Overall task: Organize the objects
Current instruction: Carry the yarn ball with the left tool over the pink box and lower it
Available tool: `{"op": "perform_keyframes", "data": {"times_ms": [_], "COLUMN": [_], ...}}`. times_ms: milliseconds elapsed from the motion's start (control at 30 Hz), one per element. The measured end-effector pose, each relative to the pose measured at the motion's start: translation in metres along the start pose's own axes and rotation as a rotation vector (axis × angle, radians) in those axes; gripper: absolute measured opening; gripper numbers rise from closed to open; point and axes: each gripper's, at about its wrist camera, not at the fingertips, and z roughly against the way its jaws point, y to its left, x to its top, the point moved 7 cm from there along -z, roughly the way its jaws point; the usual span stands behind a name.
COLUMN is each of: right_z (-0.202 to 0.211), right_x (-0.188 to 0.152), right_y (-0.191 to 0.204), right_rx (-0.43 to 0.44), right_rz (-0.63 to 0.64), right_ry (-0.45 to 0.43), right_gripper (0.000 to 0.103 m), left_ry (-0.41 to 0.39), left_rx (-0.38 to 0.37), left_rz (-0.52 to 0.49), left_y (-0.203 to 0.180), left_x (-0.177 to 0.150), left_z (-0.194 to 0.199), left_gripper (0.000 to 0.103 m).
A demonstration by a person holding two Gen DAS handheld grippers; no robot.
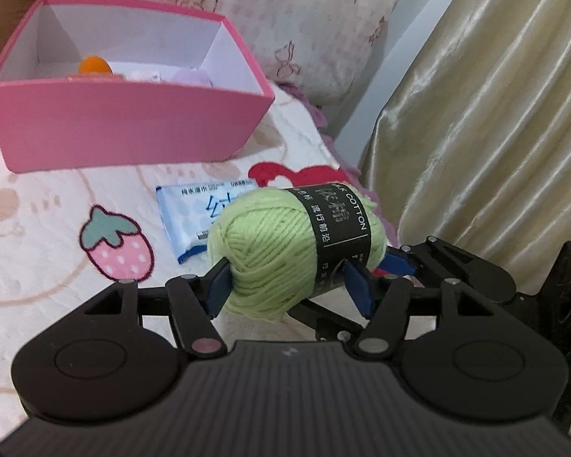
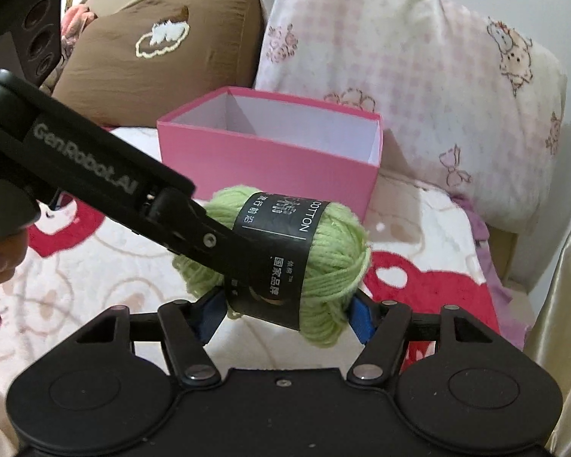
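Left claw (image 1: 289, 282), right claw (image 2: 285, 314) both clamp pale-green yarn ball (image 1: 285, 243), black label band.

Both wrist views—close, downward—share yarn (image 1: 285, 243).

Behind the pink box (image 1: 133, 129) front wall, only tops of an orange thing (image 1: 94, 65), a white packet and a lilac lump; too little to identify. Tissue pack (image 1: 188, 215) partly covered by the yarn (image 1: 270, 251). From the right wrist, box contents hidden.
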Motion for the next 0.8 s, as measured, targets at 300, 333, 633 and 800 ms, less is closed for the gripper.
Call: {"op": "perform_keyframes", "data": {"times_ms": [300,333,633,800], "right_z": [0.024,0.026,0.029,0.022], "right_x": [0.043,0.049,0.093,0.121], "right_y": [0.016,0.017,0.025,0.025], "right_rx": [0.020,0.024,0.064,0.082], "right_rz": [-0.014,-0.022,-0.030,-0.016], "right_ry": [-0.040,-0.045,-0.078,-0.089], "right_gripper": [0.071,0.071,0.071,0.071], "left_ry": [-0.035,-0.046,-0.095,-0.099], "left_rx": [0.071,0.079,0.103,0.119], "left_rz": [-0.038,-0.038,0.012,0.019], "left_y": [-0.014,-0.014,-0.006,-0.001], "left_x": [0.024,0.027,0.063,0.088], "left_z": [0.051,0.057,0.092,0.099], "left_gripper": [0.061,0.061,0.061,0.061]}}
